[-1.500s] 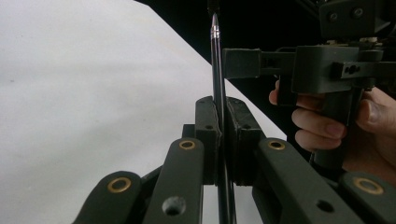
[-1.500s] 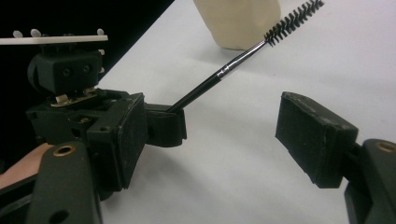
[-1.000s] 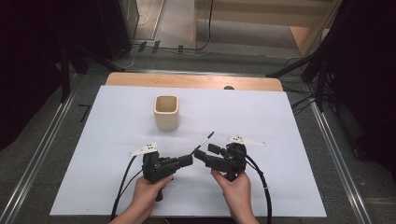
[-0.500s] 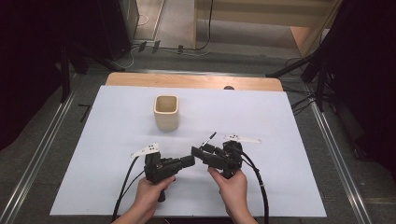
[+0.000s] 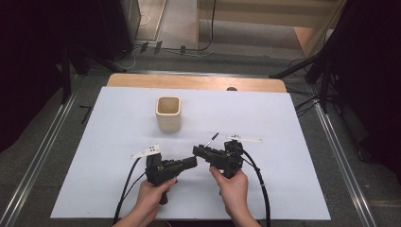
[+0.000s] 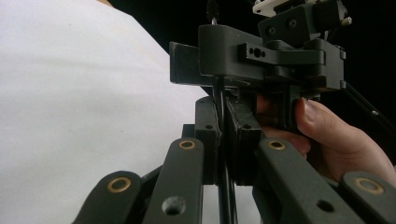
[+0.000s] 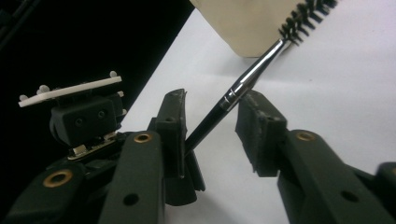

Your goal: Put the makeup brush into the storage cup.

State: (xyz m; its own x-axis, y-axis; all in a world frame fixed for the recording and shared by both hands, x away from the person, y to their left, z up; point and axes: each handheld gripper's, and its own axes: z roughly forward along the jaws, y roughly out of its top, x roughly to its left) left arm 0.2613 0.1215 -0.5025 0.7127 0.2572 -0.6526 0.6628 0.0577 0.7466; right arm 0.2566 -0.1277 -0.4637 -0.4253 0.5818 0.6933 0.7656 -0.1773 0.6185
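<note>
A thin black brush [image 5: 212, 138] with a silver ferrule and bristly tip [image 7: 306, 18] points up and away over the white sheet. My left gripper [image 5: 191, 162] is shut on the lower end of its handle [image 6: 220, 100]. My right gripper [image 5: 196, 151] meets it tip to tip. In the right gripper view the jaws [image 7: 212, 126] stand on either side of the brush shaft [image 7: 219, 112]. They have just been closing and a gap remains at the right pad [image 7: 254, 123]. A beige square cup [image 5: 169, 112] stands upright beyond both grippers.
The white sheet [image 5: 283, 118] covers the table, with a wooden strip [image 5: 198, 82] along its far edge. Cables [image 5: 257, 184] trail from both grippers toward the near edge. Dark stands and floor rails flank the table.
My right gripper has edged left toward the left one, and its tip now overlaps the brush handle. The left gripper and the cup have stayed put.
</note>
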